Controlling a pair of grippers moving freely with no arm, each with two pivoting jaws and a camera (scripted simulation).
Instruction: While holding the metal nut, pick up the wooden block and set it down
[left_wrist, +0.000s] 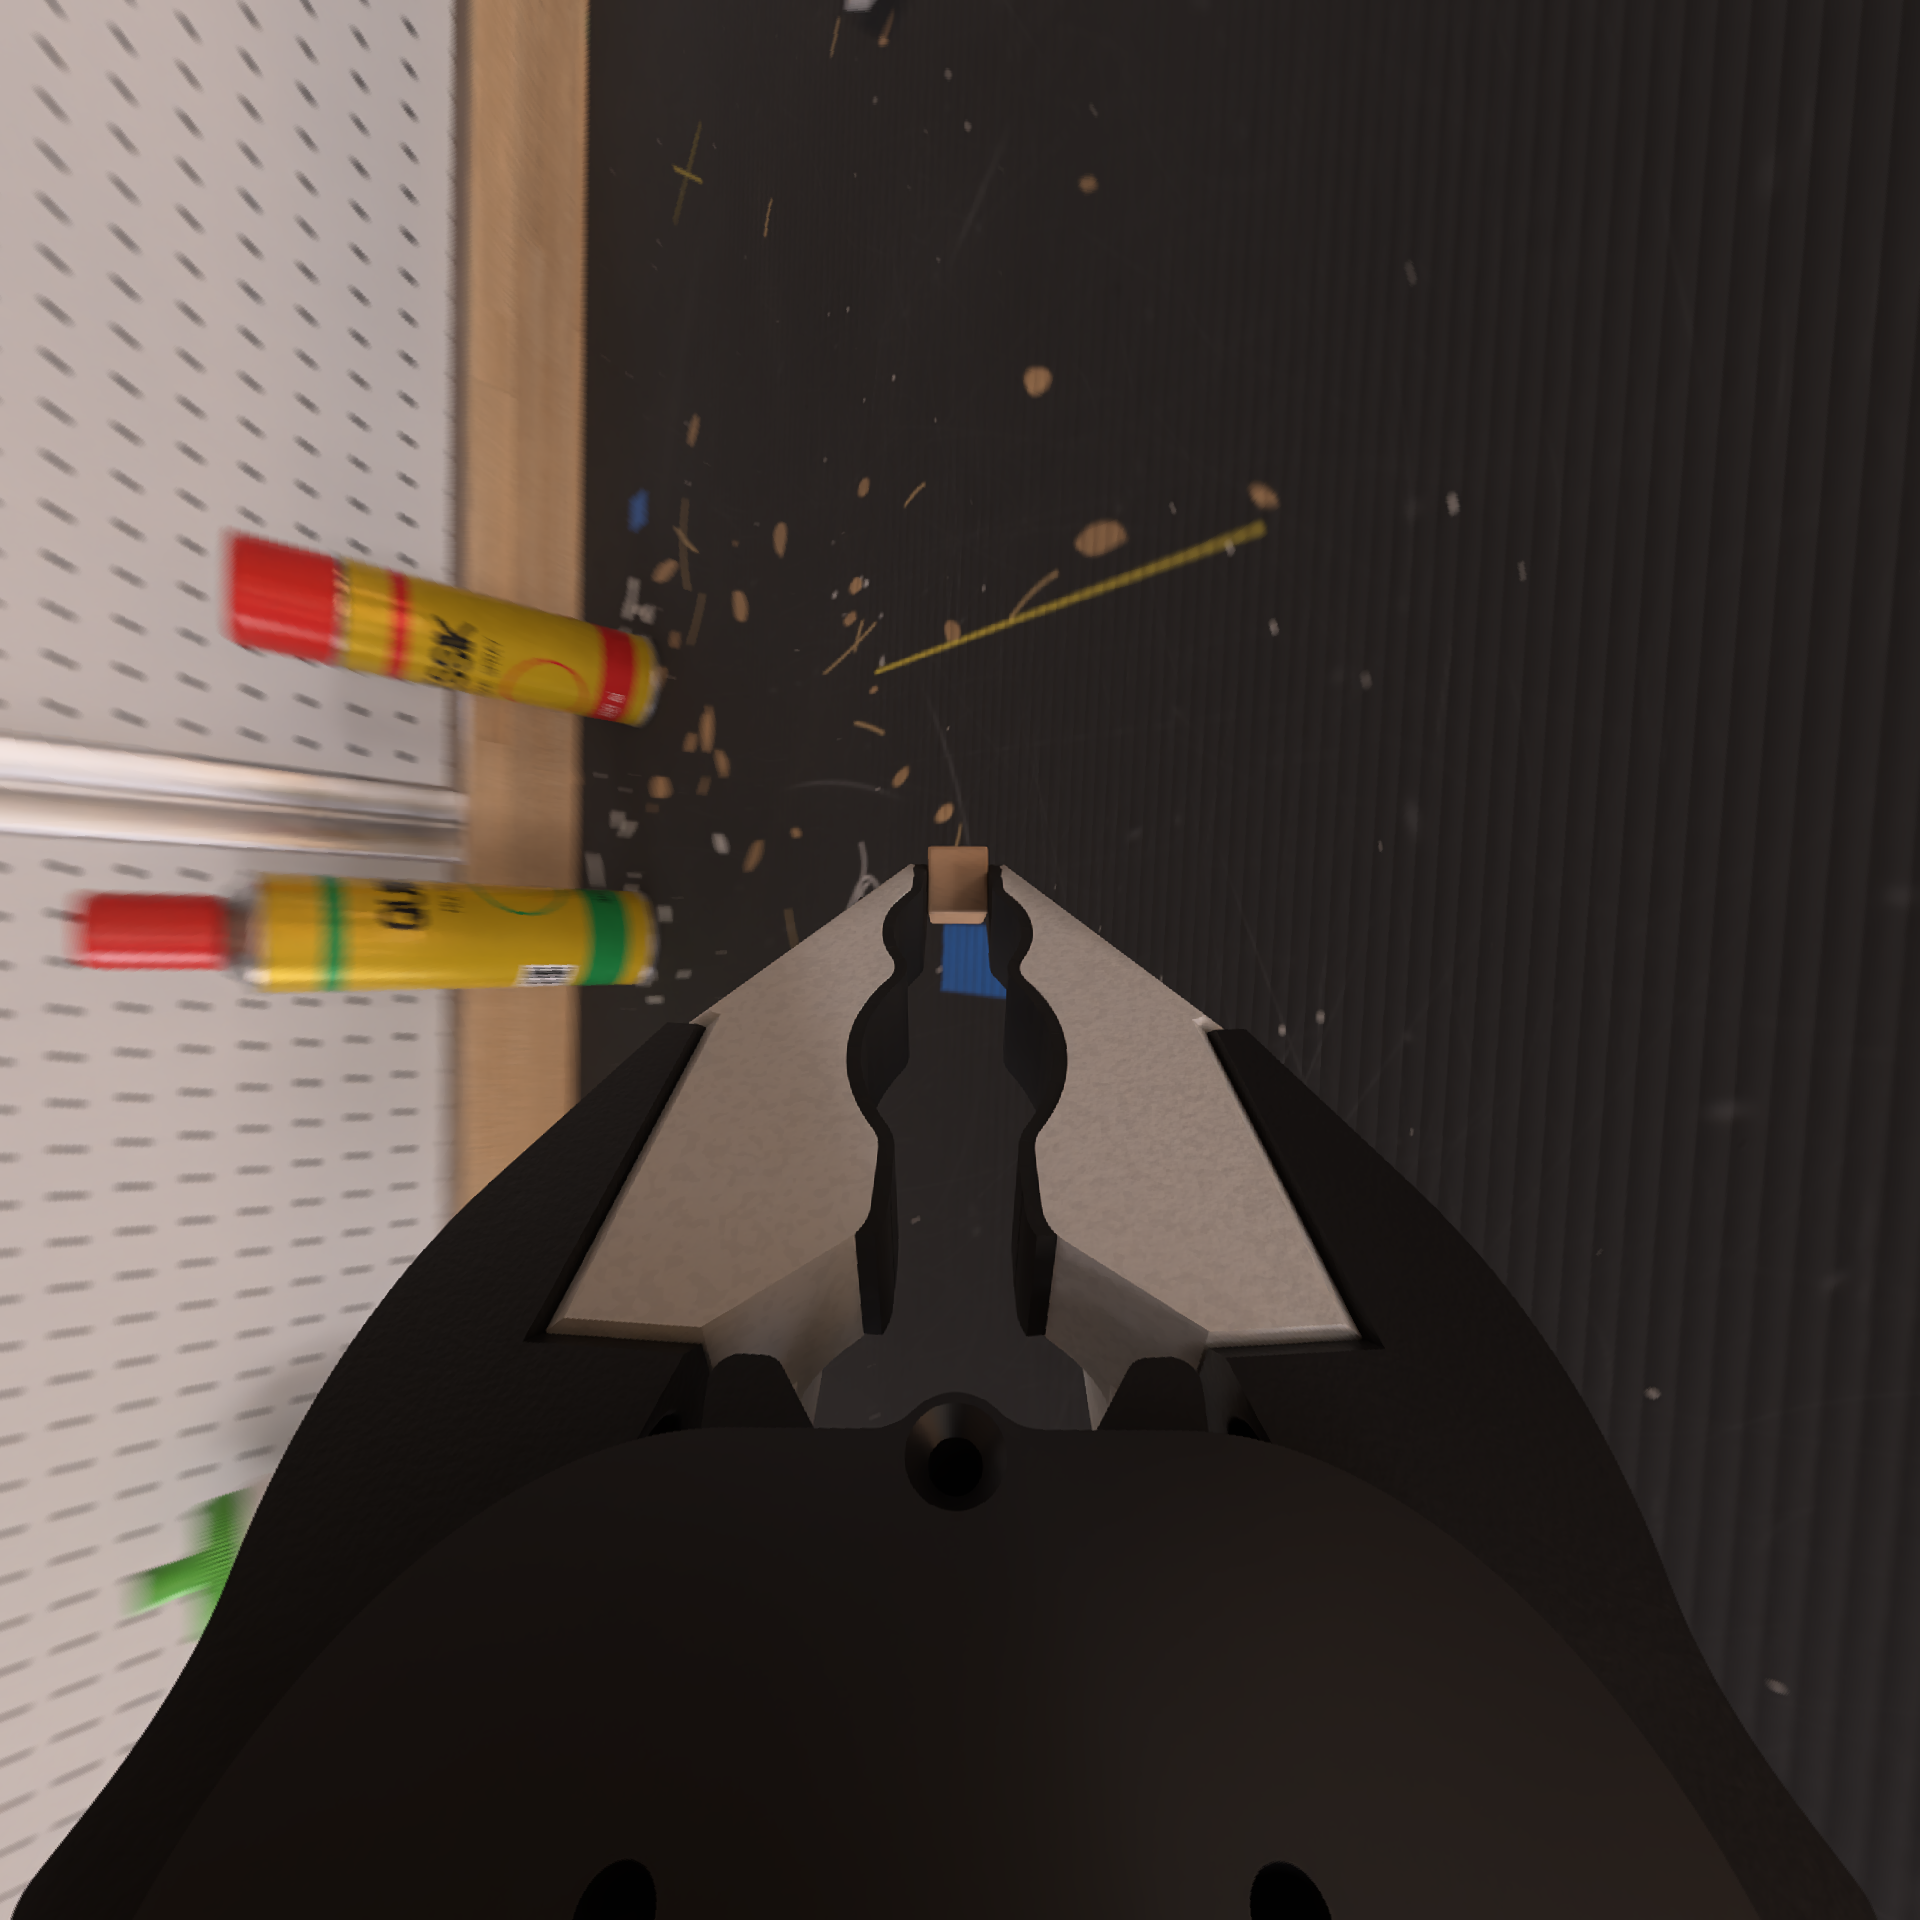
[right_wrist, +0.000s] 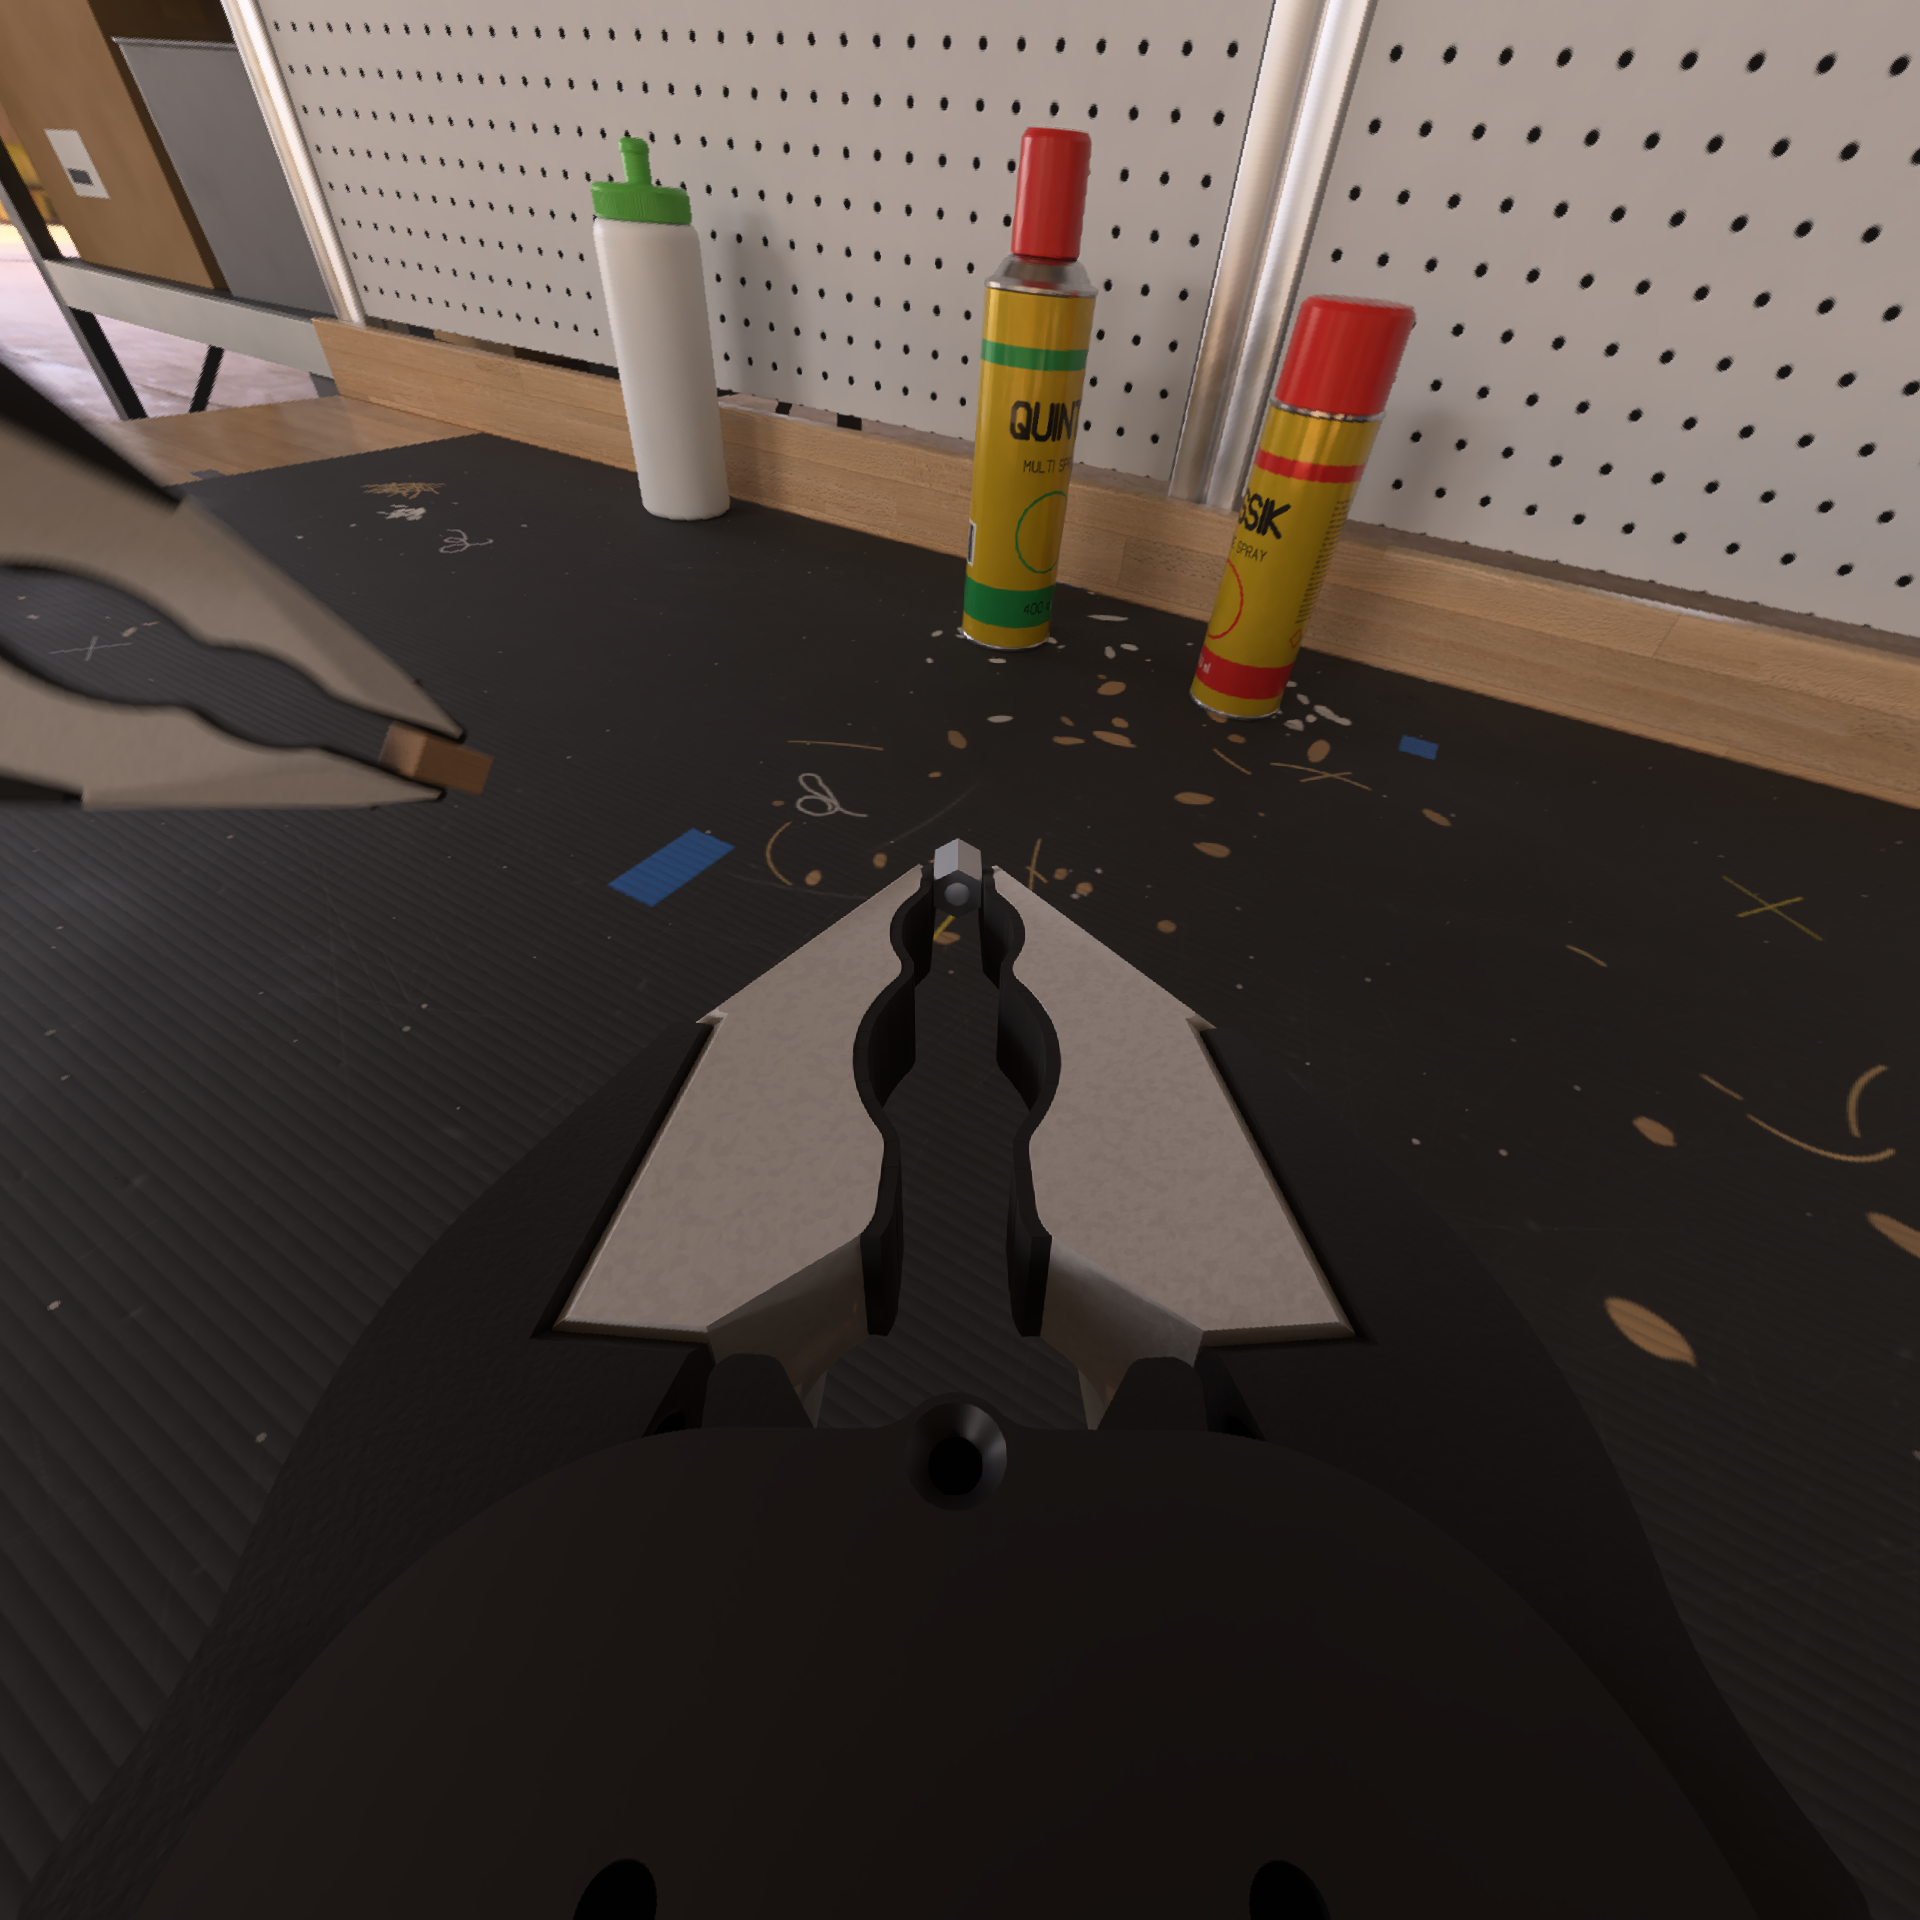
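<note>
Workshop bench, white pegboard (right_wrist: 831, 208) backing, yellow spray cans (right_wrist: 1023, 457), ribbed black mat (right_wrist: 520, 1039) strewn with wood shavings (right_wrist: 1647, 1330)

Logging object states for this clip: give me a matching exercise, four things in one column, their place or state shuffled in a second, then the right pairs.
Things:
1. wooden block
2. metal nut
3. white bottle
4. blue tape strip

Places or states:
A. lying flat on the black mat
B. pinched at the tips of the right gripper
C. standing by the pegboard, green cap on top
D. pinched at the tips of the left gripper, above the mat

Pairs: 1-D, 2-B, 3-C, 4-A
</note>
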